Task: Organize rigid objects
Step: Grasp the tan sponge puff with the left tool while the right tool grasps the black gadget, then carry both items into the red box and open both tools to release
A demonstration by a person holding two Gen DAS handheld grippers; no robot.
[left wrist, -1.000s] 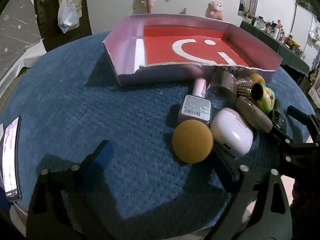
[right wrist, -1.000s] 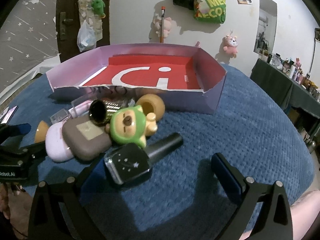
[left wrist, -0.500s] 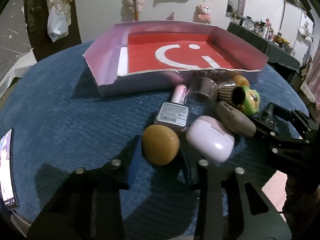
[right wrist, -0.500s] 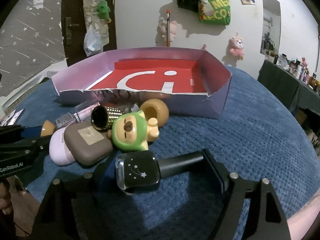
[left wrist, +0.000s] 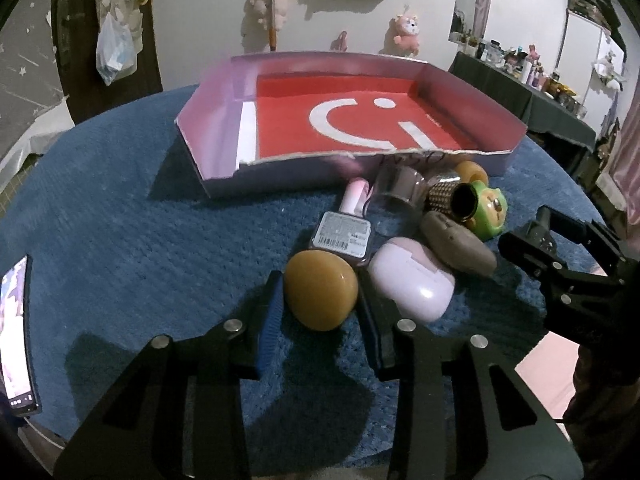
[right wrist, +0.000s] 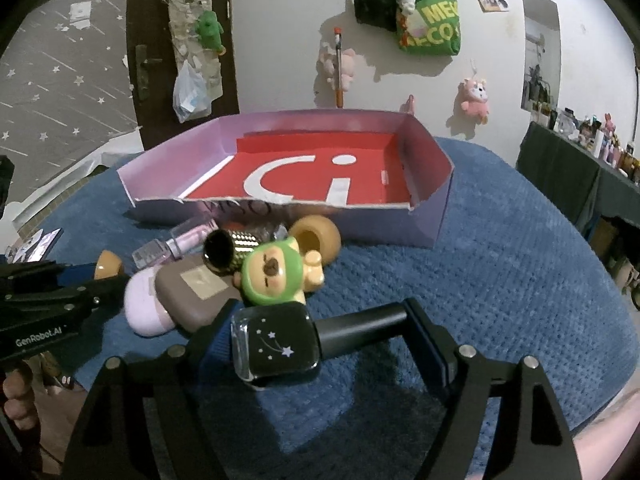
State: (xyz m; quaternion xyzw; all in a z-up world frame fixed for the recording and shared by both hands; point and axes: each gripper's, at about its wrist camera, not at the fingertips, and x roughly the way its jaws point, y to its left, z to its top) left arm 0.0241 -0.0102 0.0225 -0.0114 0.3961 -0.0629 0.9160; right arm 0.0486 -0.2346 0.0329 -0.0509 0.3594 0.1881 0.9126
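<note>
The left gripper [left wrist: 320,300] had its jaws clamped on the tan ball [left wrist: 320,294]; the right gripper [right wrist: 320,334] gripped the black bottle [right wrist: 288,342] lengthwise, cap pointing right, above the blue table [right wrist: 500,280].

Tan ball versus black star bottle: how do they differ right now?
The tan ball is round, plain and matte; the black star bottle is boxy, glossy and long-capped. The ball sits in the left gripper, the bottle lengthwise in the right gripper. Both remain outside the box.
</note>
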